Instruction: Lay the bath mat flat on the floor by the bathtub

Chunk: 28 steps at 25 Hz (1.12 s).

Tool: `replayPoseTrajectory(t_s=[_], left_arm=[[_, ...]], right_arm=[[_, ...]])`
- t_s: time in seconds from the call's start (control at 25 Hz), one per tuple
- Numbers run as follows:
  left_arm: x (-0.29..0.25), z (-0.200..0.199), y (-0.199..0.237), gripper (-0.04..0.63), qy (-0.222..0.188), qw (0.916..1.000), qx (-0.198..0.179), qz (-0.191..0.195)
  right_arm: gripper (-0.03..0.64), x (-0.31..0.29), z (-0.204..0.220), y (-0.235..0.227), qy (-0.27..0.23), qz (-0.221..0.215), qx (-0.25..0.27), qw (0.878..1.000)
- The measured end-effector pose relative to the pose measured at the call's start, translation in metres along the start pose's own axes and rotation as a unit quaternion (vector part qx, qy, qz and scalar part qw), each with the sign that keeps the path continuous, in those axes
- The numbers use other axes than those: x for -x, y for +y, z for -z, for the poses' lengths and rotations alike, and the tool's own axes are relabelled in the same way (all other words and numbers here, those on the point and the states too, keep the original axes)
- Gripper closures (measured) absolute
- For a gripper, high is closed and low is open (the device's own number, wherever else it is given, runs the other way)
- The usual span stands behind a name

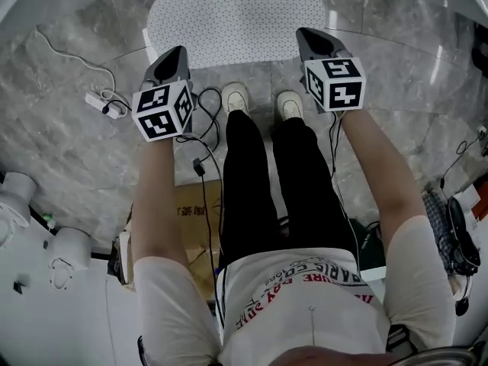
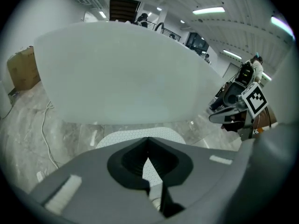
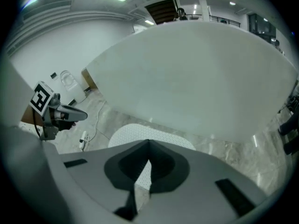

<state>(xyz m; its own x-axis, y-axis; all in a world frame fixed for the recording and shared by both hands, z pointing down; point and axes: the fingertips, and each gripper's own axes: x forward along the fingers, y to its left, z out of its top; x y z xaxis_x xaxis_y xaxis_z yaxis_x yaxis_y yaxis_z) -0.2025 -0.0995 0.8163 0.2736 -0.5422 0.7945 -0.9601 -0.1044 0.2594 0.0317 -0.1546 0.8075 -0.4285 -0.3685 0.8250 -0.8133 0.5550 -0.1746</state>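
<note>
The white dotted bath mat (image 1: 236,17) lies spread flat on the grey marble floor, just beyond the person's shoes (image 1: 235,97). In the left gripper view the mat (image 2: 126,136) sits in front of the big white bathtub (image 2: 121,73); the right gripper view shows the same mat (image 3: 135,134) and tub (image 3: 201,73). My left gripper (image 1: 174,52) hangs in the air above the mat's near left corner, jaws shut with nothing between them (image 2: 148,139). My right gripper (image 1: 309,35) hangs above the near right corner, also shut and empty (image 3: 149,141).
A white power strip (image 1: 107,107) with a trailing cable lies on the floor to the left. A cardboard box (image 2: 22,69) stands far left by the wall. White fixtures (image 1: 15,197) sit at the lower left, and cables hang by the person's legs.
</note>
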Motion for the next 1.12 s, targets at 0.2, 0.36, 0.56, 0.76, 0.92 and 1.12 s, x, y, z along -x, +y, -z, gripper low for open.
replayPoseTrajectory(t_s=[0.2,0.36,0.56,0.76,0.92,1.12], left_arm=[[0.062,-0.071,-0.049,0.584,-0.062,0.9975,-0.027,0.019],[0.128,-0.139,-0.079,0.584,-0.127,0.9914,-0.016,0.027],[0.22,-0.226,-0.112,0.584,-0.224,0.9737,-0.008,0.04],[0.302,-0.292,-0.14,0.584,-0.28,0.9577,-0.049,0.048],[0.378,-0.34,-0.166,0.584,-0.324,0.9406,-0.085,0.056],[0.477,-0.4,-0.187,0.584,-0.391,0.9102,-0.127,0.05]], right_arm=[[0.609,0.068,-0.077,0.021,-0.065,-0.014,0.038,0.997],[0.609,0.132,-0.135,0.043,-0.112,-0.021,0.057,0.992],[0.61,0.224,-0.213,0.051,-0.184,0.0,0.063,0.981],[0.611,0.314,-0.28,0.064,-0.249,0.009,0.081,0.965],[0.611,0.392,-0.321,0.083,-0.304,0.017,0.092,0.948],[0.611,0.479,-0.369,0.103,-0.371,0.024,0.081,0.925]])
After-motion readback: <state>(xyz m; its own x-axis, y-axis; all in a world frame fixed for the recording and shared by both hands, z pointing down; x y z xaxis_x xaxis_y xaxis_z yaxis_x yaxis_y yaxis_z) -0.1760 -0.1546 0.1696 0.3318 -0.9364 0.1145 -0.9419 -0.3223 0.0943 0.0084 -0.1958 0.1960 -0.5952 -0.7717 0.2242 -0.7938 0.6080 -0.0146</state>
